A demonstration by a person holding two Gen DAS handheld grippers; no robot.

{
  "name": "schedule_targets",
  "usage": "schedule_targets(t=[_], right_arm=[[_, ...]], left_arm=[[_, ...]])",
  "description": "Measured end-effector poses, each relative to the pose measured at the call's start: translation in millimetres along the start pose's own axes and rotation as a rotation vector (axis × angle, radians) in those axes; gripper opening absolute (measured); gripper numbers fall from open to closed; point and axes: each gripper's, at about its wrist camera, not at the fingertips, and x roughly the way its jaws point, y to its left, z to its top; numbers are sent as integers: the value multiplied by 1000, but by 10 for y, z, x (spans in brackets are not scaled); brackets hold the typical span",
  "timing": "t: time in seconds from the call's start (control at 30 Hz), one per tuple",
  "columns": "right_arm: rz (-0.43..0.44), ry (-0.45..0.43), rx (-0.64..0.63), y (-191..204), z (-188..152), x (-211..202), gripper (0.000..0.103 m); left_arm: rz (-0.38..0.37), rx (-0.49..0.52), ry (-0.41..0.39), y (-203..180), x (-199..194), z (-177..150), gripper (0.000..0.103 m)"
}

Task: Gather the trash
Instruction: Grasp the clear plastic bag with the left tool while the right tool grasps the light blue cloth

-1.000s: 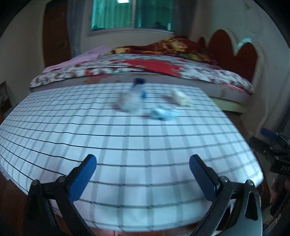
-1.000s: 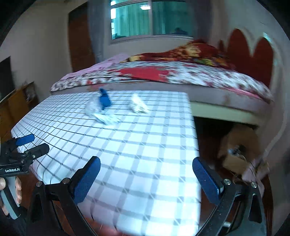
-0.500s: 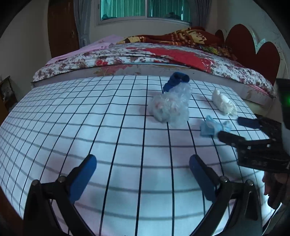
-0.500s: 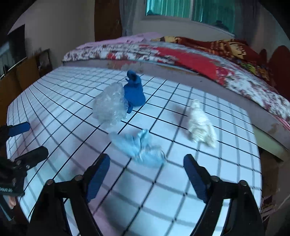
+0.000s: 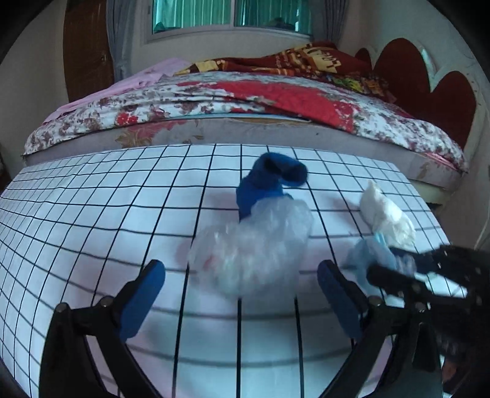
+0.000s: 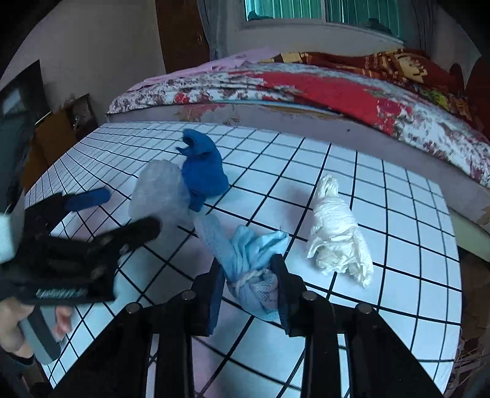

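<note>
Bench [image 6: 382, 214]: smooth white cloth cover, black grid. Clear bag [image 5: 254, 254]: thin crinkled glossy plastic. Dark blue wad [image 6: 203, 174]: soft matt fabric. Light blue wad [image 6: 251, 254]: fine mesh cloth. White wad [image 6: 337, 232]: crumpled paper or tissue. Right claw [image 6: 248, 294]: matt black plastic, blue pads.

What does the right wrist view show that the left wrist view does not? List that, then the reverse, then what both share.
Only the right wrist view: the right gripper, whose jaws have just been closing, pinching the light blue mask by its knotted end; a hand on the left gripper's handle; a dark cabinet.

Only the left wrist view: the left gripper open around the clear plastic wad; the red headboard.

Both: the checked tablecloth, dark blue cloth, white tissue wad, bed, window.
</note>
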Motion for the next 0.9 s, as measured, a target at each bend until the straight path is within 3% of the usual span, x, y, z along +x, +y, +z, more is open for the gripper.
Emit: schedule_targets(t=[0.13, 0.17, 0.2, 0.23, 0.37, 0.57, 0.9], right_arm=[[15, 14, 16, -65, 2, 43, 32], [24, 15, 17, -66, 4, 43, 32], [27, 13, 13, -58, 2, 35, 32], [26, 10, 9, -37, -14, 13, 32], [34, -14, -7, 58, -54, -115, 32], [2, -68, -7, 183, -209, -420, 31], [-68, -120, 28, 321, -649, -1121, 31]], left_arm=[[8, -21, 92, 52, 237, 0, 82], [-7, -34, 115, 89, 286, -20, 70], [-6, -32, 106, 115, 272, -46, 68], [-8, -25, 100, 114, 250, -61, 52], [-44, -25, 93, 193, 61, -177, 39], [-11, 35, 11, 191, -442, -379, 36], [-83, 46, -73, -60, -1138, -743, 35]])
